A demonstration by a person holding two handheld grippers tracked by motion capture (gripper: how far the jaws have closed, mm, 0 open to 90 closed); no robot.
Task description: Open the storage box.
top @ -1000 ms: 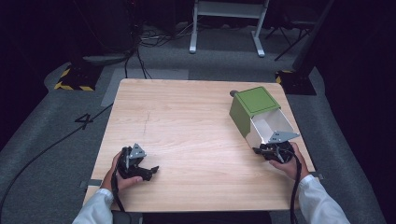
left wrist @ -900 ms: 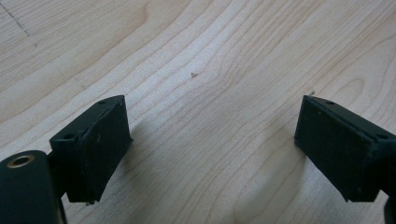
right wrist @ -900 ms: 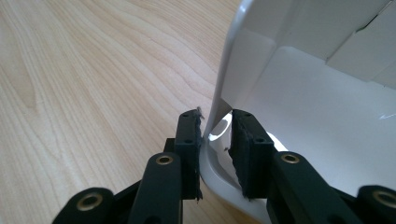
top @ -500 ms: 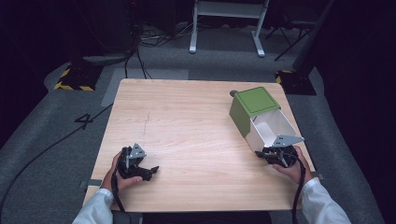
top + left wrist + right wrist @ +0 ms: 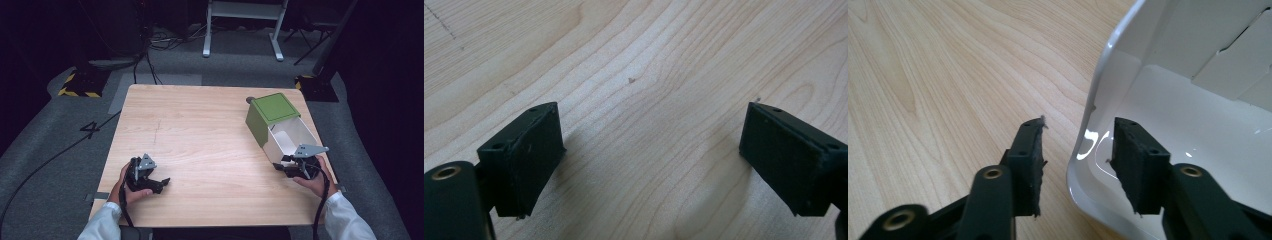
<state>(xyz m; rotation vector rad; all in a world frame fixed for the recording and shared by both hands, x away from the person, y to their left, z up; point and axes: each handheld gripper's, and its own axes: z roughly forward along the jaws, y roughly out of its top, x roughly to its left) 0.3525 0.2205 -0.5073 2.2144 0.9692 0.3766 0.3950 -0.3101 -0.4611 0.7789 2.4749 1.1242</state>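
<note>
High view: at the right of the frame a green box [image 5: 272, 112] lies on the wooden table [image 5: 200, 130], its white inner tray [image 5: 290, 140] slid partway out toward the lower right. The right gripper [image 5: 290, 167] sits at the tray's near end, and its jaws have just been opening. The left gripper [image 5: 152, 182] rests at the lower left, well apart from the box.

Left gripper view: the jaws stand wide over bare wood, with nothing between them.

Right gripper view: the tray's rounded white rim runs up through the gap between the jaws, one pad [image 5: 1030, 165] outside over the wood at lower centre, the other [image 5: 1135, 165] inside the tray. Neither pad presses on the rim, so the jaws are parted around the wall rather than holding it.

The step in hand looks like letting go of the tray after pulling it out. The next move probably calls for backing the right gripper off the rim without dragging the tray.
</note>
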